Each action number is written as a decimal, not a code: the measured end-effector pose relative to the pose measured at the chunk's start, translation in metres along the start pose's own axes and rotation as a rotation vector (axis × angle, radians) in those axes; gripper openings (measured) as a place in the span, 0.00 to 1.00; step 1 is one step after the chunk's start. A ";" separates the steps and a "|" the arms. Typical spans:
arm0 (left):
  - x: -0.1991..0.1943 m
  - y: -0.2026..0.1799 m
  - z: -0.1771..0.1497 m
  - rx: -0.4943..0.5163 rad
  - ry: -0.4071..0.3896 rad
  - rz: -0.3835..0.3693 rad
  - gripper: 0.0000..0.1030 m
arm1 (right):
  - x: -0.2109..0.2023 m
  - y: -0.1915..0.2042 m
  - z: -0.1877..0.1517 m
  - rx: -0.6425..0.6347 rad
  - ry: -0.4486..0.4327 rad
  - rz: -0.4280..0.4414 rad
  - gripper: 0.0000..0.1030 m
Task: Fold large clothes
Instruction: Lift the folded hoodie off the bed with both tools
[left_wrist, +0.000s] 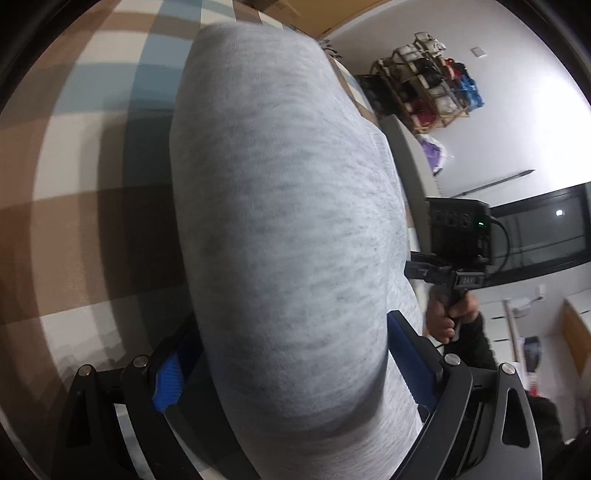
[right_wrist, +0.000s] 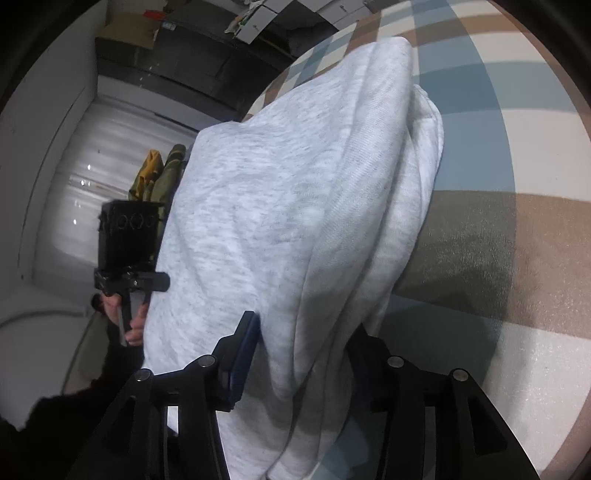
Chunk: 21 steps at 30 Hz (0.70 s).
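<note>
The grey garment (left_wrist: 280, 236) hung as a thick folded bundle between the two claws, above a checked brown, blue and cream carpet (left_wrist: 85, 155) that lay beneath and beyond them.

The left claw (left_wrist: 280, 365) stood wide, with the bundle filling the gap between its blue pads (left_wrist: 168, 384); whether the pads actually pressed the cloth could not be told. The right claw (right_wrist: 303, 354) stood about half open with several layers of the cloth running through it; one finger lay against the fabric and the other was hidden behind a drooping fold, so a firm grip could not be confirmed there either.

By my reading, the step in hand was carrying or lowering an already doubled garment toward the carpet. The next move would call for laying it flat without letting the layers slip, then freeing both claws cleanly.

The left wrist view alone showed the person's right hand (left_wrist: 448, 314) on its handle to the right of the left claw, with a shoe rack (left_wrist: 424, 85) far beyond. The right wrist view alone showed the separate stacked edges of the garment (right_wrist: 417, 177) ahead and right of the right claw, and the left hand (right_wrist: 127, 317) to its left.
</note>
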<state>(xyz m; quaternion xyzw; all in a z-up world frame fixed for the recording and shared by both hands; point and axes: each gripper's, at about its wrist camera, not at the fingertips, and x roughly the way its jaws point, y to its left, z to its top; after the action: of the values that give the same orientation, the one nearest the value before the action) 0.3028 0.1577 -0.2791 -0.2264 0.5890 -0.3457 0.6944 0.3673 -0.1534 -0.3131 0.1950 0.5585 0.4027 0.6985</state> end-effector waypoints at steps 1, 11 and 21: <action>0.004 0.004 0.002 -0.033 0.021 -0.023 0.90 | -0.001 -0.004 0.000 0.027 -0.006 0.016 0.52; 0.000 0.010 0.003 -0.050 0.010 -0.033 0.90 | 0.007 0.032 -0.013 -0.086 -0.124 -0.036 0.92; 0.003 0.015 -0.004 -0.049 -0.035 -0.057 0.82 | -0.009 0.002 -0.016 0.030 -0.125 -0.034 0.34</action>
<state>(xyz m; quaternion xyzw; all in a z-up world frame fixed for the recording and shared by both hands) 0.3027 0.1660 -0.2925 -0.2659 0.5785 -0.3470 0.6887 0.3508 -0.1625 -0.3109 0.2205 0.5232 0.3693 0.7357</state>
